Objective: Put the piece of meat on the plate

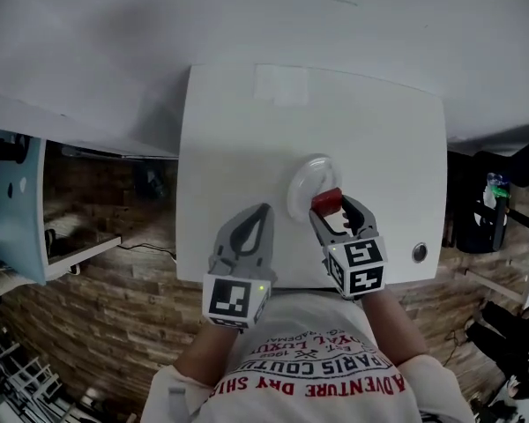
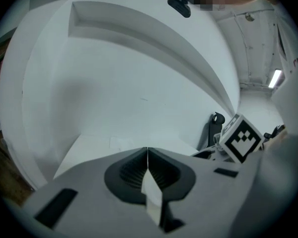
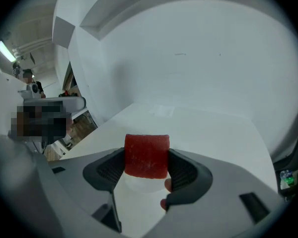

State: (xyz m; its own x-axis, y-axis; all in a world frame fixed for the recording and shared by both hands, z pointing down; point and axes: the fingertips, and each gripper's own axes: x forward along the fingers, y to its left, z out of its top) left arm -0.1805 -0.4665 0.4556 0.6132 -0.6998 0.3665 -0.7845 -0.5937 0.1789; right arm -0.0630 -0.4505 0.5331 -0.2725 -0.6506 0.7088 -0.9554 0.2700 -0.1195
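Observation:
A red block of meat [image 1: 326, 202] [image 3: 147, 155] is clamped between the jaws of my right gripper [image 1: 332, 208] [image 3: 147, 168], held just above the near edge of a small white plate [image 1: 310, 183] [image 3: 139, 184] on the white table [image 1: 238, 130]. My left gripper [image 1: 257, 214] [image 2: 147, 155] rests over the table left of the plate, jaws pressed together with nothing between them. In the left gripper view the marker cube of the right gripper [image 2: 242, 138] shows at the right.
A round metal grommet [image 1: 420, 253] sits near the table's front right corner. A faint paper patch [image 1: 280, 85] lies at the table's far side. Left of the table is a light blue panel [image 1: 13, 205]; to the right stands dark gear [image 1: 489, 205]. Wooden floor surrounds the table.

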